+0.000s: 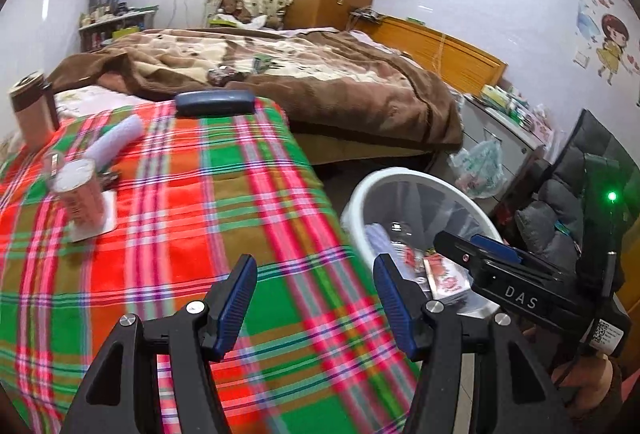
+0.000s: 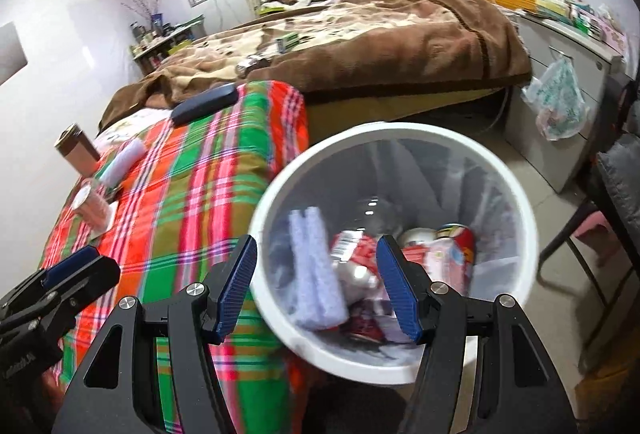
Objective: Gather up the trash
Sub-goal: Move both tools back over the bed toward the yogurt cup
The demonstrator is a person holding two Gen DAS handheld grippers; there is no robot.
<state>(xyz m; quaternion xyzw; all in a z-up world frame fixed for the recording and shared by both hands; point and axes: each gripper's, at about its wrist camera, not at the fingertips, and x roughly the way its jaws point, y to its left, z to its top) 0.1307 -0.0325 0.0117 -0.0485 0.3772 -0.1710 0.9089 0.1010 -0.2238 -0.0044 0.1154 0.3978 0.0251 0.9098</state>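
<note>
My left gripper hovers open over the plaid tablecloth, with nothing between its blue pads. A white trash bin stands on the floor to the right of the table. My right gripper is open and empty above the bin, which holds a lavender wad, a red can and crumpled packets. In the left wrist view the right gripper reaches over the bin. The left gripper shows at the lower left of the right wrist view.
On the table stand a pink cup on a coaster, a lavender roll, a brown flask and a dark blue case. Behind is a bed with a brown blanket. A plastic bag hangs on a grey cabinet; a chair stands right.
</note>
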